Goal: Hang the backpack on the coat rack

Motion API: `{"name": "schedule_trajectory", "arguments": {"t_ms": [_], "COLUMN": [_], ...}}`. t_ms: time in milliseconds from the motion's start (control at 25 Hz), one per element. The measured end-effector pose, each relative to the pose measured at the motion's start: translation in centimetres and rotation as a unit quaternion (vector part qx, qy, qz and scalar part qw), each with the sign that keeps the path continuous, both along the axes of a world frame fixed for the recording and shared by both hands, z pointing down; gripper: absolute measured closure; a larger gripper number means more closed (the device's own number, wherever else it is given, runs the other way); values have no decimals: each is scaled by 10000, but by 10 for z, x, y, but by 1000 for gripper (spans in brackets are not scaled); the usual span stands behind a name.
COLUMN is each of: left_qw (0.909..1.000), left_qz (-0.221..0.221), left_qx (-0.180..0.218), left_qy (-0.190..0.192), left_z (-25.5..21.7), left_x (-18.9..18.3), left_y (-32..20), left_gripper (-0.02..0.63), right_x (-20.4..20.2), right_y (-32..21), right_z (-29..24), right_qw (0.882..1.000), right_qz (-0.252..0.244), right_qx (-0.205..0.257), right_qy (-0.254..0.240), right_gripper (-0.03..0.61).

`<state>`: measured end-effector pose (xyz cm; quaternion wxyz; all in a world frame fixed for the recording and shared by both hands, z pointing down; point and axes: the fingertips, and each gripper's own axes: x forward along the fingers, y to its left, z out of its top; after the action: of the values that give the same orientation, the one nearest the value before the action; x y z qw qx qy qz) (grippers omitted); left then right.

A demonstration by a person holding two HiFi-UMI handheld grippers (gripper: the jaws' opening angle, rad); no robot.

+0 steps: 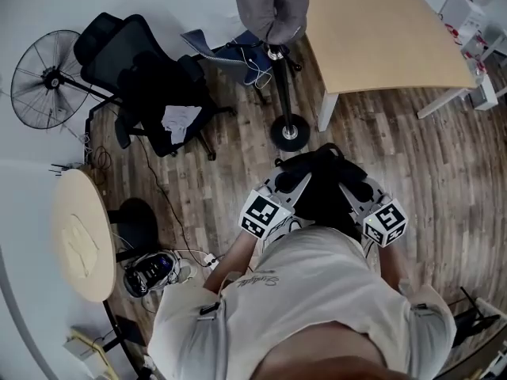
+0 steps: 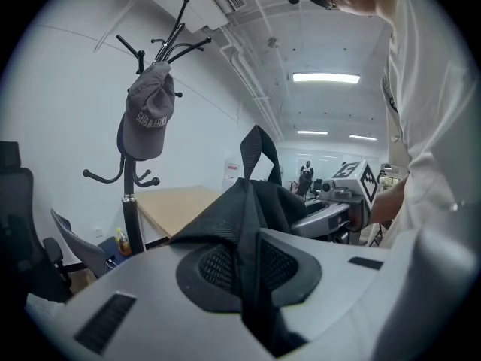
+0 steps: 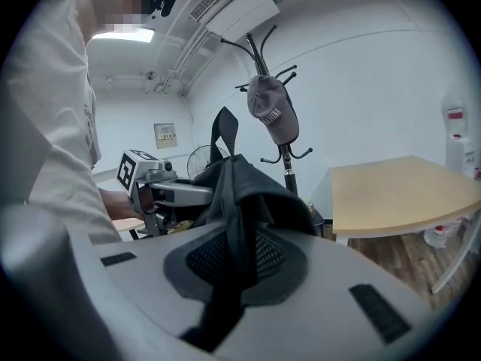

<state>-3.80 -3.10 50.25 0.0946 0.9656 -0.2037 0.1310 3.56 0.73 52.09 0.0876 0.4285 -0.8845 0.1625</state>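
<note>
One left claw (image 1: 285,183), one right claw (image 1: 356,188), one backpack (image 1: 321,190), one coat rack (image 1: 289,131).

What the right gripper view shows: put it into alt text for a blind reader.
The right gripper is clamped on the black backpack, with the left gripper gripping it from the left. Beyond stands the coat rack with a grey cap on it, and a wooden table at right.

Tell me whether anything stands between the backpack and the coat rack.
Nothing visible does. Only bare floor lies between the backpack and the rack. A cap already hangs near the rack's top, but other hooks look free.
</note>
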Motion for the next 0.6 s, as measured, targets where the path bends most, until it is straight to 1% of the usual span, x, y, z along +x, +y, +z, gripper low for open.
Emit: {"name": "schedule_trajectory", "arguments": {"t_ms": [240, 360, 600], "left_qw": [9994, 9988, 9970], "left_qz": [-298, -430, -740], "left_qx": [10, -14, 48], "left_qy": [-179, -248, -223], "left_z": [1, 4, 6], "left_x": [28, 42, 62], "left_y": [-54, -80, -121], "left_gripper": [571, 571, 570], "right_x": [29, 43, 64], "right_y": [-58, -87, -129], "right_z": [2, 5, 5], "right_qw": [9990, 9980, 9955], "right_qz": [-383, -528, -792], "right_qx": [210, 354, 513], "right_qy": [-69, 38, 57], "right_gripper": [548, 549, 549]}}
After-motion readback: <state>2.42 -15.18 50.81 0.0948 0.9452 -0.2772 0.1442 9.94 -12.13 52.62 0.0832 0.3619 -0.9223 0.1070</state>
